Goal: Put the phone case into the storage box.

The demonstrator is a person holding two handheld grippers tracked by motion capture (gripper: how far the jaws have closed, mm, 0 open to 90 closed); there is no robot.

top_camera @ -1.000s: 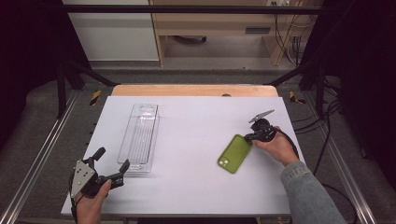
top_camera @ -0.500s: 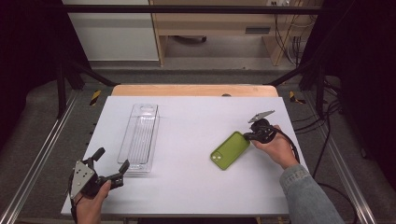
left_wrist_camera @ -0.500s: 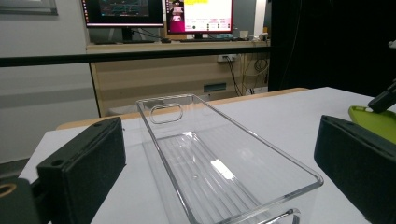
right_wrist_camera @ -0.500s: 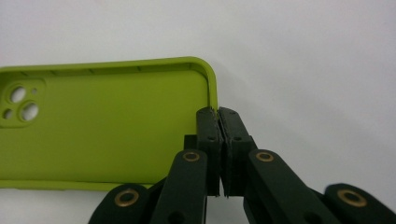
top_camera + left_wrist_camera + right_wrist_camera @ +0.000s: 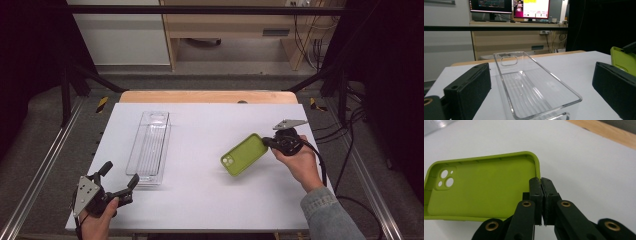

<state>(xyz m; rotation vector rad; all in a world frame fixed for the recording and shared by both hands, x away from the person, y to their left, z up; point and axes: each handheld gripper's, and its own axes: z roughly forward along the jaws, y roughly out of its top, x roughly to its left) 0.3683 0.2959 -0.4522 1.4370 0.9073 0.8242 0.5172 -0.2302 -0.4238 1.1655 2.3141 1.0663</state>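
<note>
A lime-green phone case [image 5: 244, 154] hangs just above the white table [image 5: 210, 125], open side up, casting a shadow beneath it. My right gripper [image 5: 266, 142] is shut on the case's right-hand rim. In the right gripper view the jaws [image 5: 540, 181] pinch the wall of the case [image 5: 481, 190] near a corner, camera cut-outs at the far left. A clear plastic tray [image 5: 150, 145] lies lengthwise left of centre. My left gripper [image 5: 120, 174] stands open at the tray's near end, and its own view looks along the empty tray [image 5: 531, 87] with the case [image 5: 624, 58] at the right edge.
A wooden strip [image 5: 207, 96] runs along the table's far edge. Metal rails [image 5: 45, 165] flank both sides, and cables [image 5: 350, 135] lie on the floor to the right. Monitors [image 5: 509, 6] stand on a bench beyond the table.
The right hand has risen and shifted slightly left, lifting the green case off the table. The left gripper and the tray have stayed put.
</note>
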